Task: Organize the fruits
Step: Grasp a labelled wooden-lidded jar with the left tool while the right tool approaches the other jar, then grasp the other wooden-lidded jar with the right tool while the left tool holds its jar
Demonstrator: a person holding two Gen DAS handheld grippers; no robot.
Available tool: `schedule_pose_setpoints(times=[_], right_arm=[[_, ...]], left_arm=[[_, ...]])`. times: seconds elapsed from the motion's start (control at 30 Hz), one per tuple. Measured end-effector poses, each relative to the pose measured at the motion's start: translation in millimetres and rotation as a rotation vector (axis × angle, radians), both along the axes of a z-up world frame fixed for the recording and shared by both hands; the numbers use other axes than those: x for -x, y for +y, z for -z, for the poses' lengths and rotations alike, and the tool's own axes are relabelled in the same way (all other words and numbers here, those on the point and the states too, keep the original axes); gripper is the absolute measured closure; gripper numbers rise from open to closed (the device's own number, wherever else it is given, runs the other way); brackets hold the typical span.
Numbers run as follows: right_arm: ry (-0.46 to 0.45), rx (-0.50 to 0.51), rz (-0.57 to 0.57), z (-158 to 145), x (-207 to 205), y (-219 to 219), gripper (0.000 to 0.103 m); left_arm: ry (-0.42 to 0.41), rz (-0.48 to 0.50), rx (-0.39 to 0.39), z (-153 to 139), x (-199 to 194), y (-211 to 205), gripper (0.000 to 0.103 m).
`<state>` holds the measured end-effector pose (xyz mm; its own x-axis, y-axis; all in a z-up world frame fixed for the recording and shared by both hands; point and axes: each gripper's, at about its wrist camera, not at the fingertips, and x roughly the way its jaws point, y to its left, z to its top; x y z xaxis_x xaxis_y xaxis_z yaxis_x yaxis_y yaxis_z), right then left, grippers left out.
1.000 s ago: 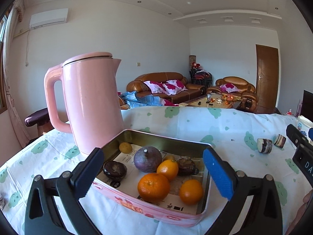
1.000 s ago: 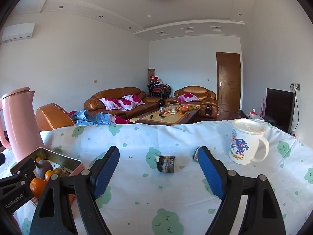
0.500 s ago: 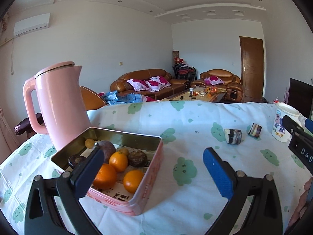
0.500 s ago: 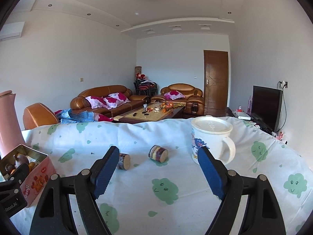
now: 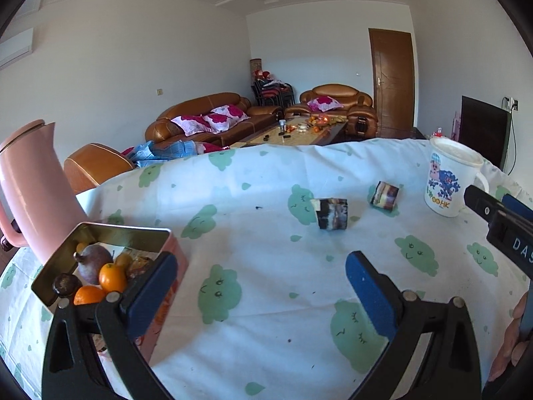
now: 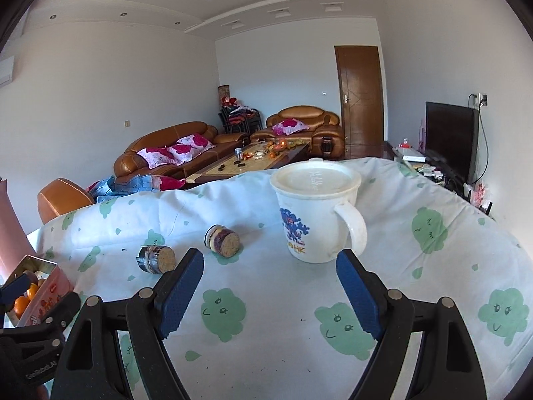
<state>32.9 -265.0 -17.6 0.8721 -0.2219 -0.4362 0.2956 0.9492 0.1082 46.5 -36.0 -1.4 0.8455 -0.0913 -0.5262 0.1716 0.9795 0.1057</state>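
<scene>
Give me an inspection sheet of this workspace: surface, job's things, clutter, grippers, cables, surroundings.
Surface: table under a white tablecloth with green cloud prints; small dark specks.
Job's things: open pink tin at the left holding oranges and dark fruits.
Clutter: pink kettle behind the tin; two small cork-ended jars lying on their sides; lidded white mug upright.
Grippers: left gripper open, empty, beside the tin; right gripper open, empty, facing the mug.
Cables: one at the wall socket by the television.
Surroundings: brown sofas, coffee table, closed door.
</scene>
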Motion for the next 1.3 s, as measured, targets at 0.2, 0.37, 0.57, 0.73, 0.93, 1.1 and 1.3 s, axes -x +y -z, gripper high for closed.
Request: schedule_pose_setpoints(times=[0.2,0.37,0.57,0.73,0.93,1.1,1.3], right_arm=[[0.021,-0.089,-0.001,7,-13,-15,0.020],[0.039,-0.189,0.000,14,-20,-32,0.020],[0.068,-0.233,-0.023,18,-31,-35,0.020],[0.082,-0.221,-0.045,18,-44,-31,0.021],[0.134,-0.223,-0.100,21,-83,-11,0.023],[0.214,-0.194,-0.087,27,-134,12,0.029],[0.383,-0.133,-0.024,45,-174,25,0.065]], left_arm=[[0.080,0.052,0.008,4,-43,-37,0.007],[0.230,0.076,0.037,18,-87,-60,0.024],[0.277,0.060,-0.049,35,-117,-83,0.039],[0.333,0.064,0.007,40,-129,-80,0.060],[0.200,-0.048,0.050,18,-99,-44,0.061],[0.178,-0.123,0.045,13,-78,-11,0.061],[0.183,-0.151,0.011,25,-79,3,0.061]])
